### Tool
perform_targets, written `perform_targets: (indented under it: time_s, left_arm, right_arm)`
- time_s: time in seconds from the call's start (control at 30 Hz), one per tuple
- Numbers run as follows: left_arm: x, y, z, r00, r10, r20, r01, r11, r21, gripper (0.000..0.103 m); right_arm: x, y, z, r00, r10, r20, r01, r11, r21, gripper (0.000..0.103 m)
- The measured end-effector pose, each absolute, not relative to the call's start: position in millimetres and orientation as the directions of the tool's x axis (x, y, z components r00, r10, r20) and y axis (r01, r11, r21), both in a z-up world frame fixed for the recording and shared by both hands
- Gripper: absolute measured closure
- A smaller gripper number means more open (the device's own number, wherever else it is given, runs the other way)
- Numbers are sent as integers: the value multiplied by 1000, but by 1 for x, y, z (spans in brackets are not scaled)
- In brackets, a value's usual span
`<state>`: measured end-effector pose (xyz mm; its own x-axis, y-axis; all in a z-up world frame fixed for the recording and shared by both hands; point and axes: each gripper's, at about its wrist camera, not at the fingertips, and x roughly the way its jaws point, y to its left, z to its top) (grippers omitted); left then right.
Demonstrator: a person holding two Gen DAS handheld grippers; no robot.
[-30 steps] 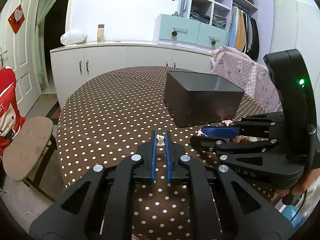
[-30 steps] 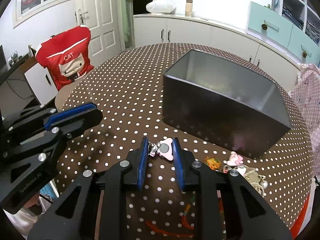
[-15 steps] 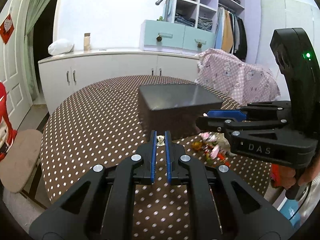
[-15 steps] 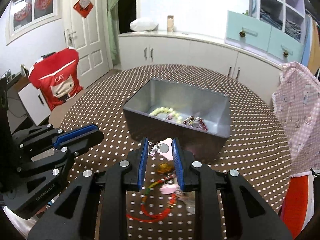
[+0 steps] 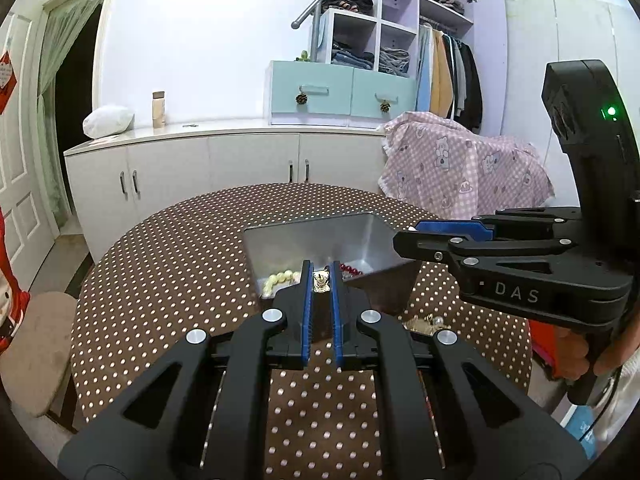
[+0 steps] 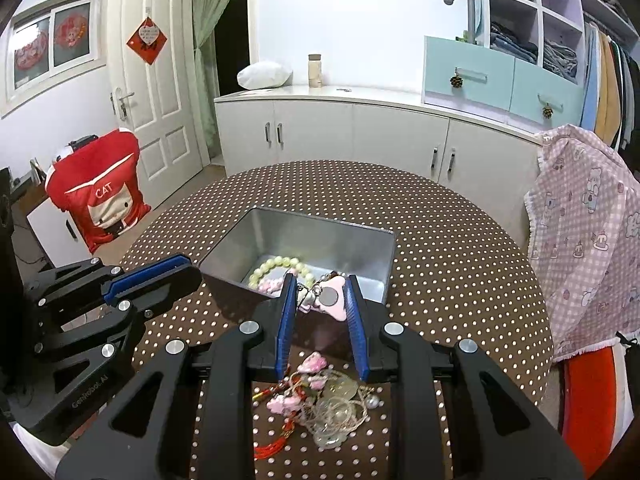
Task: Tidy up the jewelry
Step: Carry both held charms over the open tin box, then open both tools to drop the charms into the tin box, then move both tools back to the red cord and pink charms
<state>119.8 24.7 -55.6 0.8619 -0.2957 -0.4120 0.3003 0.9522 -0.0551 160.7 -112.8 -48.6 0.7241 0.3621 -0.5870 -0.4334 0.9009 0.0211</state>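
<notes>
Gold trinket pinched in left gripper; right gripper clamps pink charm

Each camera sits behind its own gripper and looks forward along the fingers, slightly down at the table. The left view looks from the near left, the right view from the near right. Both are close above the box. Both share the box, the table, the cabinets and the other gripper.
</notes>
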Motion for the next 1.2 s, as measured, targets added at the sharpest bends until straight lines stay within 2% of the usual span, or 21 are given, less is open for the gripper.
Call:
perform_targets:
  time_s: [0.37,0.43,0.47,0.5,0.57,0.6,0.63,0.67,0.7,0.77,1.2]
  left_arm:
    - [151,24,-54,840,-318,-439,306,947,-99,94]
    - [157,25,-54,831,-320,-456,304,946,-110,94]
    - [159,26,-55,829,-318,-460,301,947,-113,94]
    - [162,27,-55,825,-317,-468,301,947,-112,94]
    - [165,28,-56,819,-313,-481,297,948,-111,93]
    - [167,30,-56,817,-309,-487,292,950,-113,85]
    - [168,32,-56,818,-307,-487,287,951,-116,59]
    - [169,33,-54,819,-308,-483,286,951,-121,41]
    - [168,36,-53,827,-317,-465,288,948,-136,32]
    - [165,40,-51,836,-326,-442,292,945,-147,32]
    - [160,41,-49,848,-289,-444,264,957,-119,32]
  right_arm:
    - [183,-112,-44,701,387,-599,-464,886,29,79]
    - [186,-113,-43,699,384,-603,-462,887,29,66]
    - [187,-113,-42,702,382,-601,-462,887,23,52]
    - [188,-115,-40,709,378,-595,-459,888,17,45]
    - [188,-117,-38,717,374,-589,-454,891,12,44]
    - [188,-119,-37,716,377,-588,-454,891,19,44]
    - [189,-121,-37,716,377,-588,-451,892,23,44]
    - [189,-123,-36,717,373,-589,-444,895,26,43]
    - [191,-124,-36,718,370,-590,-440,897,26,43]
    - [192,-127,-36,718,366,-592,-436,900,29,43]
    - [187,-141,-41,712,353,-606,-408,911,51,43]
